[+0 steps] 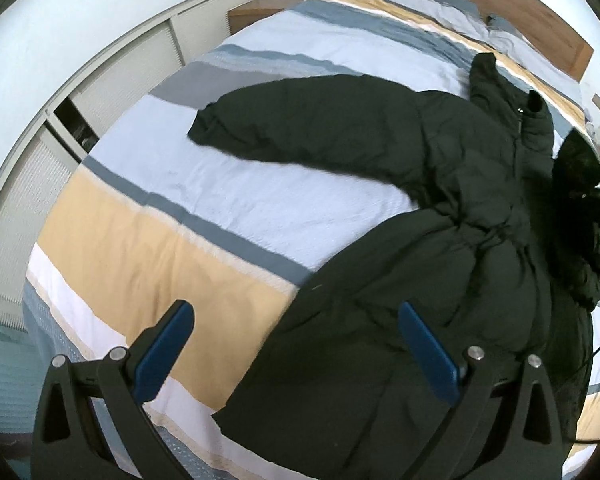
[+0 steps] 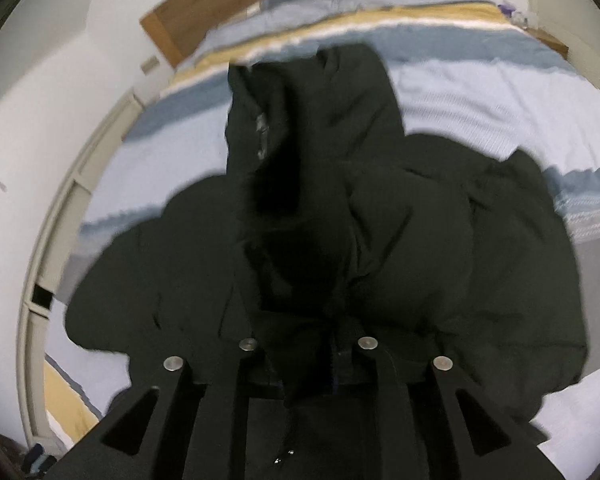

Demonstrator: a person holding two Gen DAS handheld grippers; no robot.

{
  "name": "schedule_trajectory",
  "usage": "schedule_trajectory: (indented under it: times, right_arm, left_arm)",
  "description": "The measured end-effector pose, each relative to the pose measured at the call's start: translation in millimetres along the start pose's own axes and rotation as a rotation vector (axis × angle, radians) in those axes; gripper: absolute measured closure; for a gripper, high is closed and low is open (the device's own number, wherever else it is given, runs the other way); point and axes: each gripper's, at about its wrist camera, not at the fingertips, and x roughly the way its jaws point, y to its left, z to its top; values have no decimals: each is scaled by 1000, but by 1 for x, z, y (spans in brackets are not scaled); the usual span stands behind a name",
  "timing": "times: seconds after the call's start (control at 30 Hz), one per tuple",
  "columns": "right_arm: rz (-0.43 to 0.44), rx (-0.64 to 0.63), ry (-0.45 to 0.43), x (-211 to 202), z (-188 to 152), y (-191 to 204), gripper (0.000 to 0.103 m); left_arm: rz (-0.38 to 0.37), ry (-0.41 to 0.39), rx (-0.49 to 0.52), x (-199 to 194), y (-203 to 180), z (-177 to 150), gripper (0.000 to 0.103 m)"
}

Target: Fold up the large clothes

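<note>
A large black padded coat [image 1: 440, 208] lies spread on the striped bed [image 1: 204, 216]. One sleeve [image 1: 300, 128] stretches out to the left and the hood [image 1: 496, 84] points toward the headboard. My left gripper [image 1: 296, 340] is open and empty, hovering over the coat's lower hem and the bedspread. In the right wrist view the coat [image 2: 400, 232] fills the middle. My right gripper [image 2: 306, 356] is shut on a fold of the coat and lifts it, so the fabric hides the fingertips. The right gripper also shows at the far right of the left wrist view [image 1: 592, 200].
The wooden headboard [image 1: 540, 12] and pillows [image 1: 452, 8] are at the far end of the bed. A white wardrobe with louvred doors [image 1: 112, 80] runs along the left side, with a wooden nightstand [image 1: 256, 12] beside it. The bed's near edge [image 1: 80, 328] drops to the floor.
</note>
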Motion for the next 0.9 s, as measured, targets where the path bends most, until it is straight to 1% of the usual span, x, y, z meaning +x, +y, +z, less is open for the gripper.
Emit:
schedule_trajectory:
  times: [0.03,0.1,0.17,0.2,0.33,0.43,0.53,0.6,0.67,0.73,0.8,0.83,0.9]
  right_arm:
    - [-8,-9,23,10,-8,6,77]
    - [-19,-26,53,23,-18,17,72]
    - [-18,-35,79,33,-31,24,62]
    - [-14,-39,94,38,-35,28,54]
    - [10,-64,119,44,-41,39,46]
    - [52,-72,108,37,-47,41,45]
    - [92,-73,81,14,-43,37,44]
    - [94,-85,55,-2,-41,28,44]
    - [73,-101,27,-19,-35,14,44]
    - [31,-105,3,-33,-29,-7,44]
    - [-19,-104,-17,-44,-23,-31,44]
    - [-35,-101,-25,-47,-21,-39,44]
    - [-79,-98,-37,-53,-15,-61,44]
  left_arm:
    - [-1,5,-6,2,2,0,0]
    - [2,7,-8,4,4,0,0]
    - [-1,5,0,5,5,0,0]
    - [-3,2,3,5,4,1,0]
    - [-19,-9,14,5,-4,4,0]
    - [-24,-13,43,6,-18,8,0]
    - [-46,-7,78,10,-40,14,0]
    - [-57,-10,104,14,-62,20,0]
    - [-76,-8,131,19,-82,24,0]
    - [-97,-8,160,24,-106,29,0]
    - [-130,-10,194,32,-142,36,0]
    - [-143,-12,204,34,-152,39,0]
    - [-175,-28,241,40,-188,48,0]
